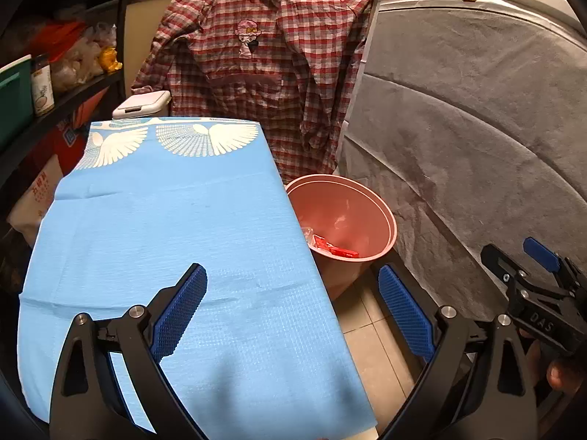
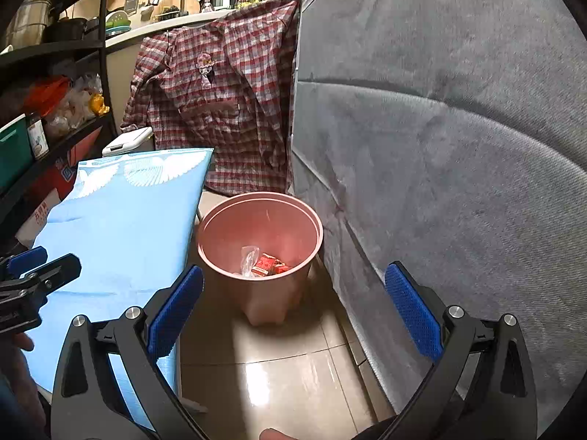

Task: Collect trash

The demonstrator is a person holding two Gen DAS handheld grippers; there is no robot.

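Observation:
A pink bin [image 1: 367, 205] stands on the tiled floor just right of the blue-covered table [image 1: 176, 227]. Red wrappers [image 1: 335, 249] and a clear plastic wrapper lie in it. In the right wrist view the pink bin [image 2: 290, 220] holds the red wrappers [image 2: 269, 266] and the clear wrapper [image 2: 249, 258]. My left gripper [image 1: 293, 304] is open and empty over the table's right edge. My right gripper [image 2: 295, 304] is open and empty above the floor, in front of the bin. The right gripper also shows at the right in the left wrist view [image 1: 528, 267].
A red plaid shirt [image 1: 264, 69] hangs off the counter behind the bin. A grey fabric-covered panel [image 1: 458, 139] lines the right side. Dark shelves with bags and jars [image 1: 55, 73] stand left. A small white lidded bin [image 1: 143, 104] sits behind the table.

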